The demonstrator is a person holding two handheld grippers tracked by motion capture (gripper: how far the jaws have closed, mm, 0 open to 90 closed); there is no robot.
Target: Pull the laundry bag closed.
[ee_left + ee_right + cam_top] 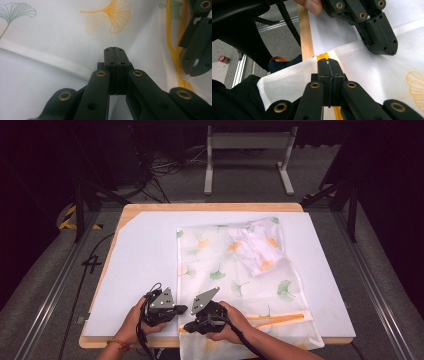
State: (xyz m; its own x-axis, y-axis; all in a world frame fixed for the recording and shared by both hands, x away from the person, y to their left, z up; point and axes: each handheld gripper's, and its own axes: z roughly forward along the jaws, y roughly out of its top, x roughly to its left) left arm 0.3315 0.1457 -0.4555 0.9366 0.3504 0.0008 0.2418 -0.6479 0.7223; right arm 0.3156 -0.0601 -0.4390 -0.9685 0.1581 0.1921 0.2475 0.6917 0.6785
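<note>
A: Where's the mesh laundry bag (pixel 235 275)?

B: Flat on the white board (pixel 145 265) that covers the wooden table (pixel 210 206), right of the middle. Its near end hangs over the table's front edge, toward the person. It's see-through white mesh printed with green and orange ginkgo leaves, with a white garment (pixel 260 245) bunched up at its far right corner (inside the bag or lying on top of it, I can't tell).

A: And the 2 grippers?

B: Both are at the near left corner of the bag, just beside each other. The left gripper (pixel 176 309) sits at the bag's left edge, the right gripper (pixel 192 325) close by at the start of the orange zipper (pixel 280 318).

A: What are the jaws doing?

B: Pressed together on both. In the left gripper view, the left gripper's (pixel 114 48) tips meet with no gap, resting on the mesh just past the bag's white hem (pixel 50 61). Whether any mesh is caught between them I can't tell. In the right gripper view, the right gripper's (pixel 328 60) tips are closed right at the end of the zipper (pixel 323 56), where the orange tape meets the hem. They seem to pinch the bag there, though the tips hide the contact itself.

A: Anything else nearby?

B: In the right gripper view the left gripper (pixel 384 50) rests on the hem just beyond.
</note>
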